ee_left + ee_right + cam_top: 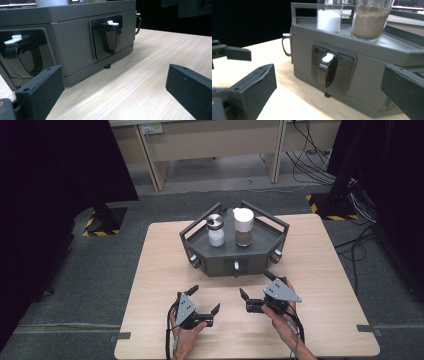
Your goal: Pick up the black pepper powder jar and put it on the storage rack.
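Observation:
A dark grey six-sided tray (pixel 220 262) stands at the middle of the light wood table (pixel 330 285). On it are a jar of white grains (pixel 215 230) with a silver lid and a jar of brown grains (pixel 243 227) with a white lid. My left gripper (pixel 205 300) is open and empty, in front of the tray's left side. Open and empty too, my right gripper (pixel 256 284) is close to the tray's front right. Black recessed pull handles with white tabs (pixel 108 37) (pixel 329 67) show on the tray's side walls. The white jar (pixel 329 20) and brown jar (pixel 369 21) rise above the wall.
The left gripper (pixel 234 53) also appears at the left of the right gripper view. Black and yellow stand bases (pixel 102 222) sit on the grey floor beyond the table. Cables (pixel 350 245) lie on the floor at the right. A pale desk (pixel 215 145) is behind.

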`<state>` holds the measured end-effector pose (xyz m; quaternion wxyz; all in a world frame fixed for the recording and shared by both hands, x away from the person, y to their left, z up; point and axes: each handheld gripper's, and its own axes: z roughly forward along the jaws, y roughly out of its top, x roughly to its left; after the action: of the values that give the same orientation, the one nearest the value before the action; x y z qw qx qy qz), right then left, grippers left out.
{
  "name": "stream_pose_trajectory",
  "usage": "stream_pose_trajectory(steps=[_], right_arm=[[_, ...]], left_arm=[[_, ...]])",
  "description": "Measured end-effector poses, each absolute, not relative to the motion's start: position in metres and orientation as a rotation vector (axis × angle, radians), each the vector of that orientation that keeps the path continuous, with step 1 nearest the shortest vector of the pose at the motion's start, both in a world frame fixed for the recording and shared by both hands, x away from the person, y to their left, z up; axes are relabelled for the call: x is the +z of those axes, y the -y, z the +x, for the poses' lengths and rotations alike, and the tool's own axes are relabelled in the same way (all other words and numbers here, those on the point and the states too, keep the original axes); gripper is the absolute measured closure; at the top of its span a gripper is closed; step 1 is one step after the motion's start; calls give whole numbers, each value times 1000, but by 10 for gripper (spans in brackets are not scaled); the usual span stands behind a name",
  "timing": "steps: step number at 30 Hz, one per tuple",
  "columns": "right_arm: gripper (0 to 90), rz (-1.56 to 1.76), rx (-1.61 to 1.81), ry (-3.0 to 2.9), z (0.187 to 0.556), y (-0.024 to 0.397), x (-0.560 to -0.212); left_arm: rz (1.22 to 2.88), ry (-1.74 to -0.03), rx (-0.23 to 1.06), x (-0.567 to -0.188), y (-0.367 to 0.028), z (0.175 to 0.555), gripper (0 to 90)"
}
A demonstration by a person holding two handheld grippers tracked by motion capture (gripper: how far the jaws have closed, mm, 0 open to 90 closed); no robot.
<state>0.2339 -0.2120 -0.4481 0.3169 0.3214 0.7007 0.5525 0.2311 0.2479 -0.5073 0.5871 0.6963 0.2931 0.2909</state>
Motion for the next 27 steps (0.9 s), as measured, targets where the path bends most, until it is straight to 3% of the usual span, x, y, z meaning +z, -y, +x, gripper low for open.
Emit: stream_pose_trajectory(steps=[27], right_arm=[[4,816,1441,-1885,222,218,-484]], left_arm=[[1616,-699,676,-509,-250,232,14]])
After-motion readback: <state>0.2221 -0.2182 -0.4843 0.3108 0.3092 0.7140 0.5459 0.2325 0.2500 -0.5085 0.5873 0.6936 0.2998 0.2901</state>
